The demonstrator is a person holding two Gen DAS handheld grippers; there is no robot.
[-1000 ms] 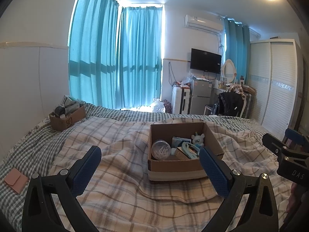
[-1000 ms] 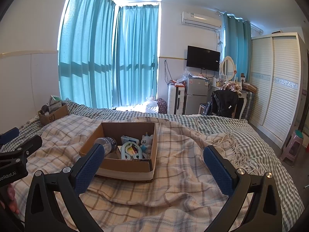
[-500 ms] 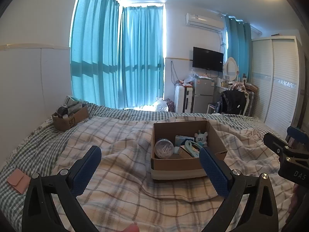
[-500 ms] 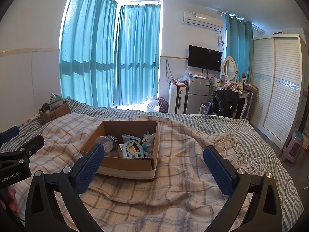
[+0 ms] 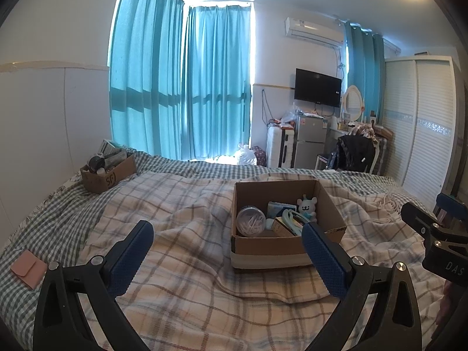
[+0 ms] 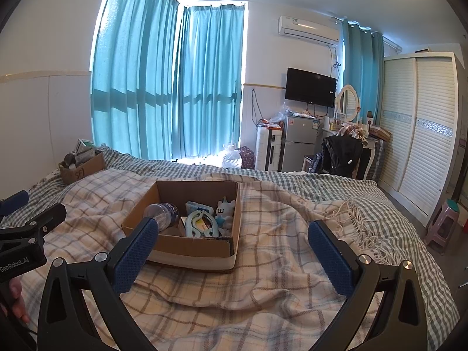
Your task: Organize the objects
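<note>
An open cardboard box (image 5: 269,247) sits on the plaid blanket in the middle of the bed; it also shows in the right wrist view (image 6: 187,247). Inside lie a clear round jar (image 5: 251,224), a white bear toy (image 5: 307,206), a blue packet (image 5: 278,208) and a light blue looped item (image 6: 194,223). My left gripper (image 5: 228,254) is open and empty, held above the blanket short of the box. My right gripper (image 6: 234,251) is open and empty, also short of the box. Each gripper shows at the edge of the other's view.
A second cardboard box (image 5: 106,172) full of items stands at the bed's far left corner. A pink wallet (image 5: 28,268) lies on the checked sheet at the left. A white wardrobe (image 6: 421,134), a fridge (image 6: 298,143) and a chair with dark clothes (image 6: 340,155) stand beyond the bed.
Both views have shifted slightly; the box sits a little lower and nearer in both. Both grippers stay open and empty.
</note>
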